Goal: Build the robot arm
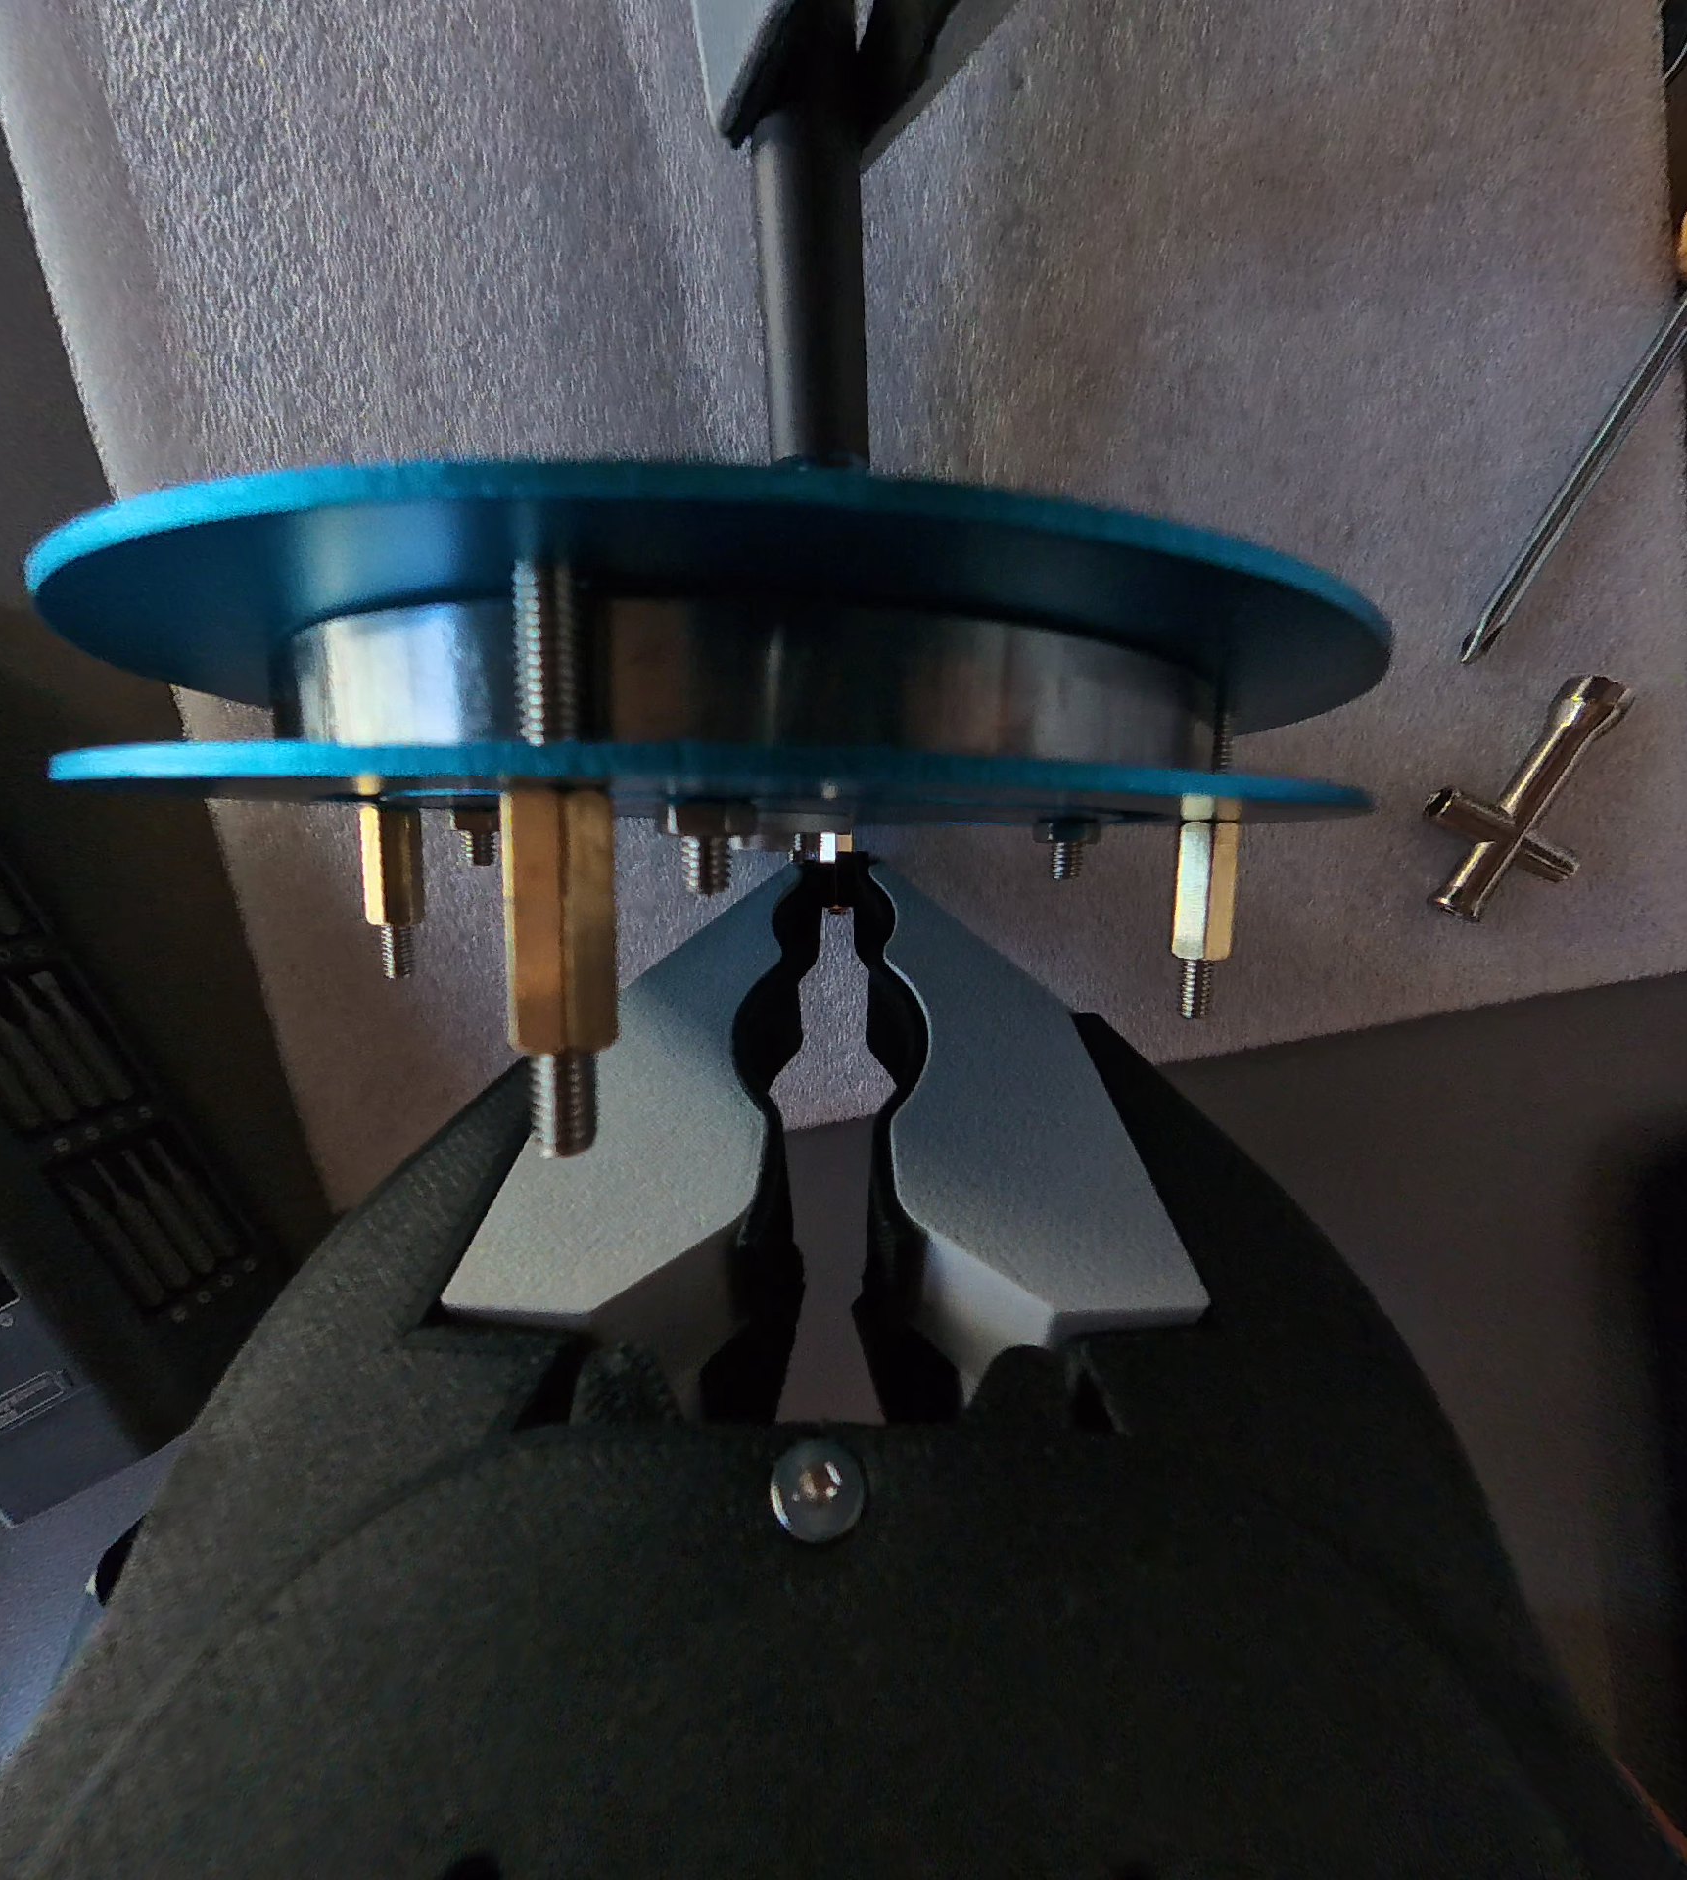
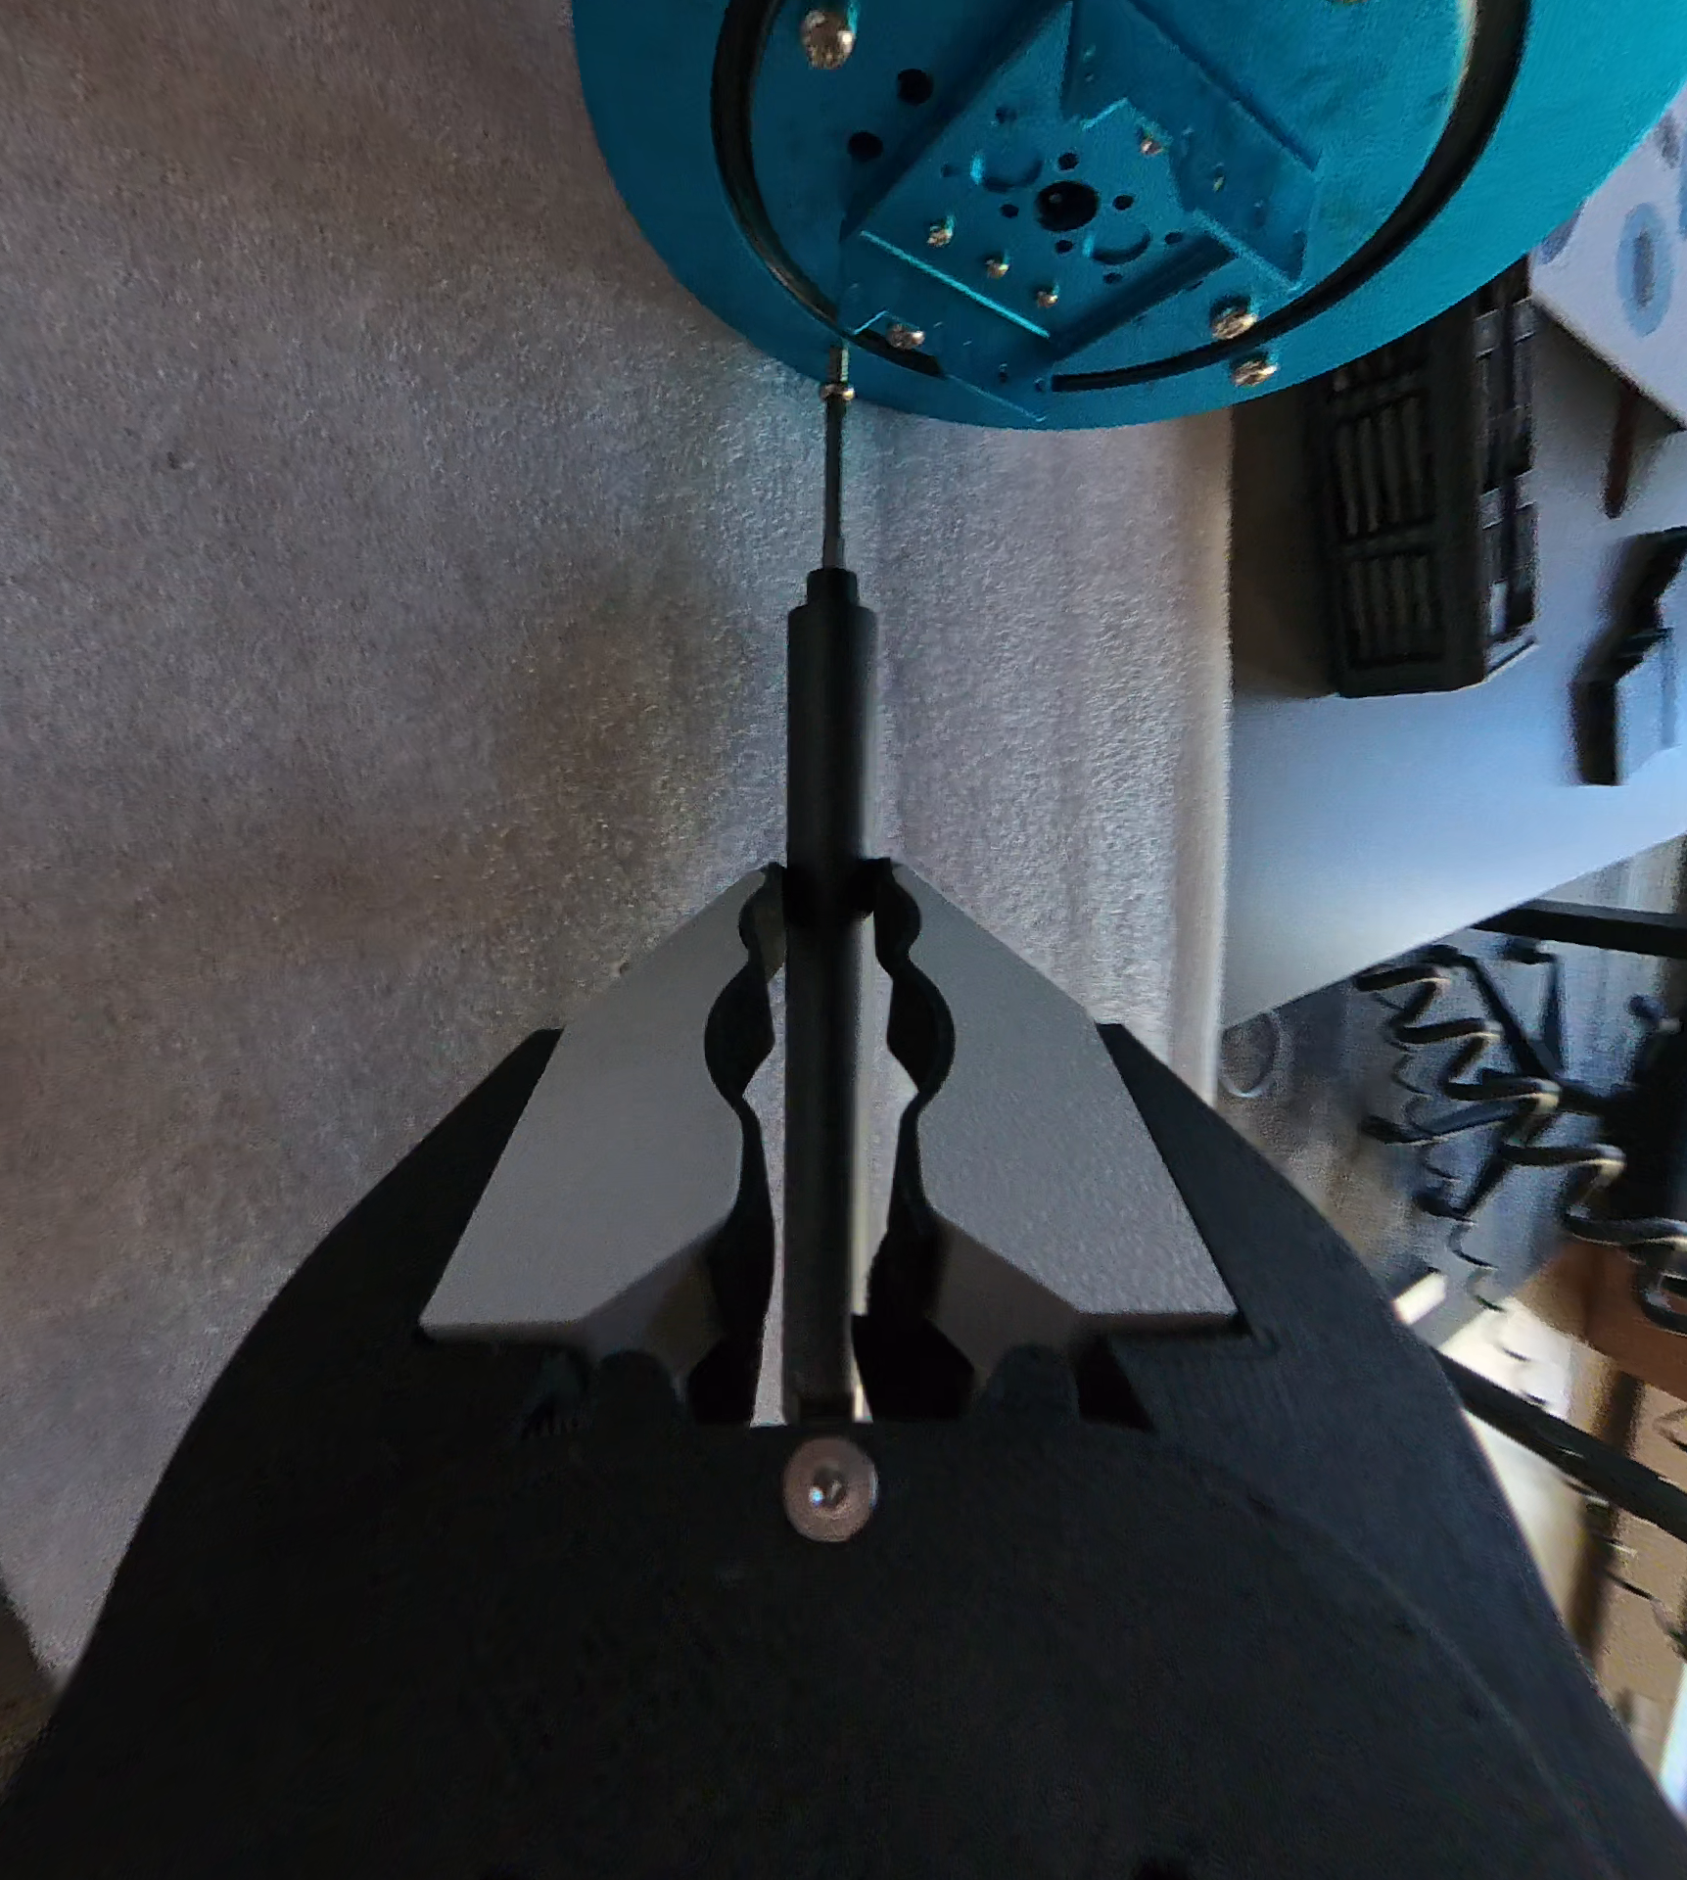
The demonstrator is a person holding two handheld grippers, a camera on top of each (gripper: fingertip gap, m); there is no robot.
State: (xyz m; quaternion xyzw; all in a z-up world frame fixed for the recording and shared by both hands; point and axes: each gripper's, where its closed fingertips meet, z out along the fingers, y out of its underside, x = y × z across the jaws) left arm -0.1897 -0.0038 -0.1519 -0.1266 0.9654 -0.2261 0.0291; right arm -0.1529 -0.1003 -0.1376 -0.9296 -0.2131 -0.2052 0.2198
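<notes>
Underneath everything a grey felt mat is spread, and places are given from the blue twin-disc metal assembly that is held above it. This assembly, two round blue plates clamped about a silvery drum by threaded rods and brass hex standoffs, is judged rigid and fairly heavy, with smooth slippery faces; a hold is better taken on its rim or a standoff than on the thin screws. At the assembly's underside the left gripper is nearly closed, its tips pinched on a small nut. At the top plate the right gripper is closed tightly round a slim black precision screwdriver, whose bit is set on a small screw at the plate's edge. Right of the assembly a wooden-handled screwdriver and a chrome cross-shaped socket wrench are lain; left of it, a dark case of bits. Only the right wrist view shows the blue square bracket on top; only the left shows the standoffs and nut
</notes>
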